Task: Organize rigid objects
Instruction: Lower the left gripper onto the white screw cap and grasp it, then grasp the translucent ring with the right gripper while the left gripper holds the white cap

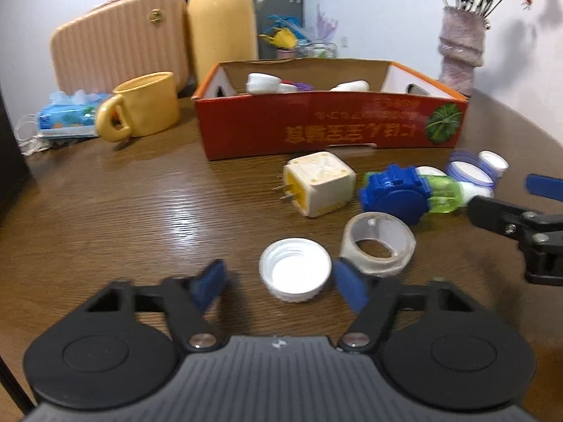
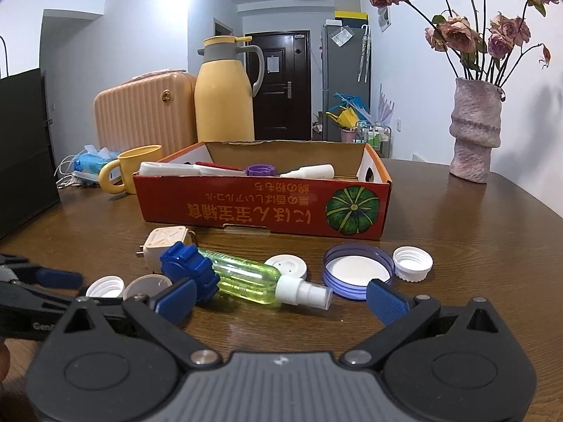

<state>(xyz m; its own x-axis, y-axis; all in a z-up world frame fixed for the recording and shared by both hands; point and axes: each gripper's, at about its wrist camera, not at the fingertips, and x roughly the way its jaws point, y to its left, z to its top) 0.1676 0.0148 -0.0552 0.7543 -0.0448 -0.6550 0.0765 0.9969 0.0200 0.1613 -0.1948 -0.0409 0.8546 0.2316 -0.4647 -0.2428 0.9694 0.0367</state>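
Left wrist view: while the left gripper (image 1: 281, 283) hangs low with jaws spread wide, a white screw cap (image 1: 295, 269) sits on the table between its pads, apparently ungripped; a tape roll (image 1: 377, 243) lies just beside it.
Right wrist view: the right gripper (image 2: 279, 298) is wide open and empty, near the green spray bottle (image 2: 251, 277).
Box: the red cardboard box (image 2: 260, 211) stands behind the scattered things.

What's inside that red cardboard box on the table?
Inside the red box, the right wrist view shows a white flat container, a red stick-like item, a purple cap and a small white bottle. The front wall hides the box floor, so anything lower cannot be seen.
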